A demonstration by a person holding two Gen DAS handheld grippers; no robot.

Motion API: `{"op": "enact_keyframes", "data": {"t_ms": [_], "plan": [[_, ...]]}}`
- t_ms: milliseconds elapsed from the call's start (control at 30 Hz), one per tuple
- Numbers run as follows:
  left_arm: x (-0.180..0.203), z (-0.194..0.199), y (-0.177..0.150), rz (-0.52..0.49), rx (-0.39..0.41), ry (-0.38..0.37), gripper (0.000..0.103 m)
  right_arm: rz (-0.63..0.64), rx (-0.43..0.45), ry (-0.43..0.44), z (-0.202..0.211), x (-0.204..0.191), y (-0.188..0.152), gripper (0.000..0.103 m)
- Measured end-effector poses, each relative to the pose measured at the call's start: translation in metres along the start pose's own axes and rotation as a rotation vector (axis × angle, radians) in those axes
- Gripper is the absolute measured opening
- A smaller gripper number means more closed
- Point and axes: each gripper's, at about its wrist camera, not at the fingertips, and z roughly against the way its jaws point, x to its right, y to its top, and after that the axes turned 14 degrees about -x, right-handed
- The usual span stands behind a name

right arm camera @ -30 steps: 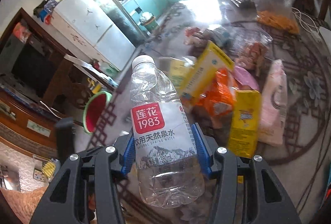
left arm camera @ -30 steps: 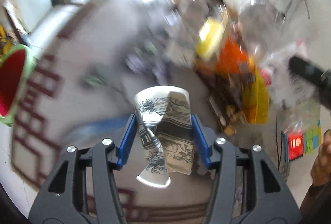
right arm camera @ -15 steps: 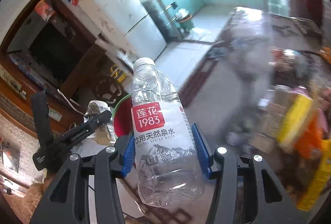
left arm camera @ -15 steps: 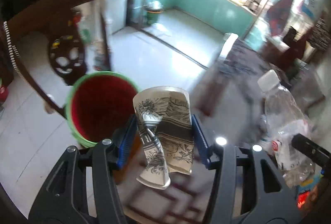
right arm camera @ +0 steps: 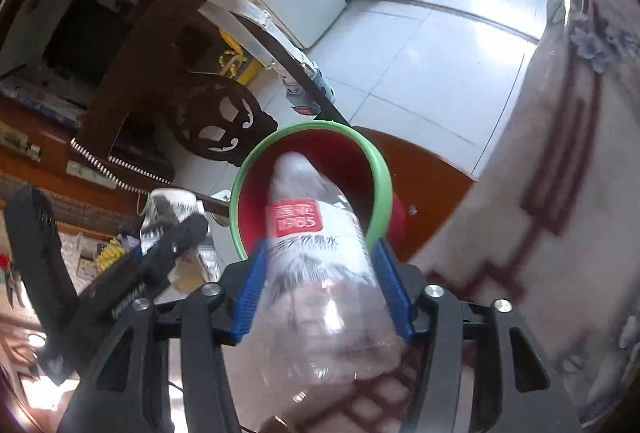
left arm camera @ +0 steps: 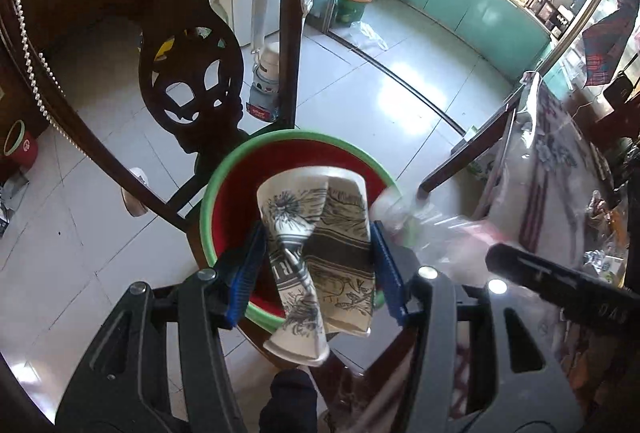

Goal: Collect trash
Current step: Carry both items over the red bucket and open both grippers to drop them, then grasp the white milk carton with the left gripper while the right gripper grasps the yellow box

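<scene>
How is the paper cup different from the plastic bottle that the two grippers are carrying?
The paper cup is crushed, opaque and printed with dark flowers; the plastic bottle is clear, keeps its shape and bears a red label. The cup sits sharp and clamped in the left gripper; the bottle looks blurred between the right gripper's jaws, which have just been opening. Both hang over the red bin.

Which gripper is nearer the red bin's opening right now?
Too close to call. The left gripper holds the crushed paper cup over the red bin; the right gripper, jaws just widening around the water bottle, points into it alongside.
</scene>
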Motion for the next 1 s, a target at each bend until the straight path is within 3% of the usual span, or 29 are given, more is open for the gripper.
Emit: {"op": "enact_keyframes", "data": {"t_ms": [167, 567, 833, 933, 1000], "plan": [[-0.004, -0.012, 0.009, -0.016, -0.012, 0.004, 0.051, 0.017, 0.048, -0.058, 0.014, -0.011, -0.006, 0.065], [0.015, -0.025, 0.028, -0.076, -0.001, 0.011, 0.051, 0.035, 0.205, -0.297, 0.078, 0.005, -0.079, 0.068], [0.022, -0.025, 0.030, -0.087, 0.012, 0.034, 0.052, -0.025, 0.235, -0.352, 0.095, 0.026, -0.112, 0.068], [0.024, -0.022, 0.028, -0.078, 0.025, 0.043, 0.069, -0.047, 0.253, -0.356, 0.103, 0.030, -0.122, 0.074], [0.025, -0.019, 0.026, -0.081, 0.036, 0.041, 0.072, -0.057, 0.262, -0.360, 0.109, 0.033, -0.128, 0.075]]}}
